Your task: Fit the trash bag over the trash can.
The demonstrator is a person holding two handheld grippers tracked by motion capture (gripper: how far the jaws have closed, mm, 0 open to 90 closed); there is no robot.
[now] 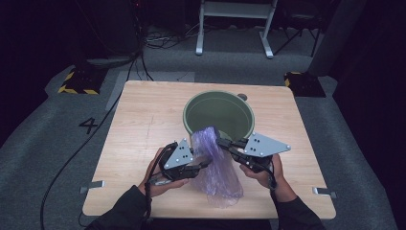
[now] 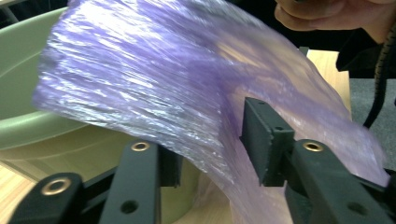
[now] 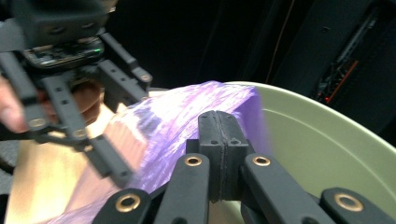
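Pinched flat in my right gripper [image 3: 219, 140], the purple bag [image 1: 215, 165] drapes over the green bucket's [image 1: 191, 108] near rim; my left gripper [image 2: 212, 144] gapes around its side.

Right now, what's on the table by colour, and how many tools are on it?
Green: 1, the bucket.
Purple: 1, the plastic bag, its top edge at the bucket's near rim.
Black tools: 2, the left tool open around the bag, the right tool shut on the bag's top edge.
Total: 4.
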